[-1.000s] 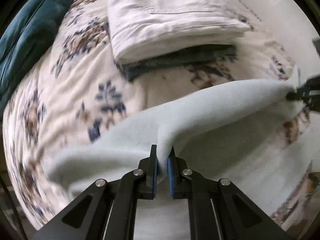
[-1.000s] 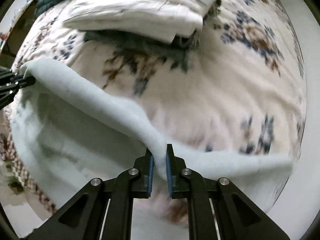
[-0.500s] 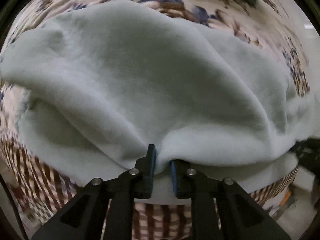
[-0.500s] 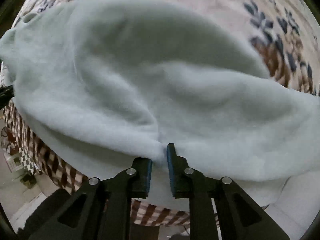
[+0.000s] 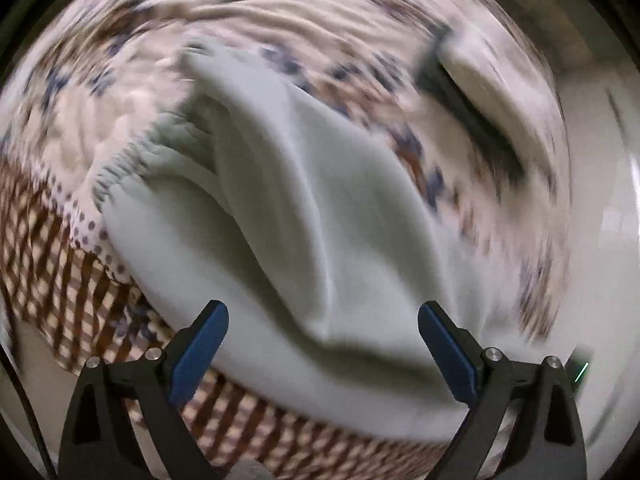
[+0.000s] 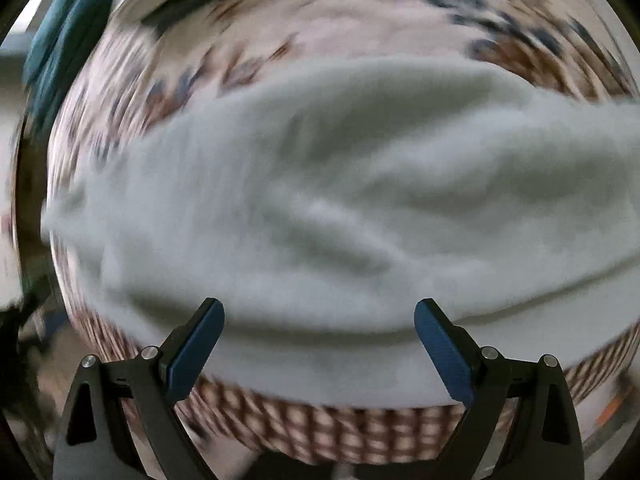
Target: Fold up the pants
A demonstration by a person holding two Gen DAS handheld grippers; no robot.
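Pale grey fleece pants [image 5: 320, 216] lie folded over on the flowered bedspread [image 5: 120, 92], their gathered waistband [image 5: 132, 152] at the left of the left wrist view. My left gripper [image 5: 322, 324] hangs above their near edge, its jaws opening wide and nothing pressed between the blue pads. In the right wrist view the same pants [image 6: 340, 200] spread across the middle, blurred. My right gripper [image 6: 318, 320] stands over their near fold, its jaws opening too, free of the cloth.
A stack of folded clothes [image 5: 480, 88], white over dark, lies on the bed at the upper right of the left wrist view. A teal cushion [image 6: 64, 40] sits at the upper left of the right wrist view. A brown checked sheet [image 5: 60, 280] hangs over the bed's near edge.
Both grippers carried the pants' edge across the bed and over, then let go; their jaws went from shut on the fleece to wide apart. Both views have rolled.
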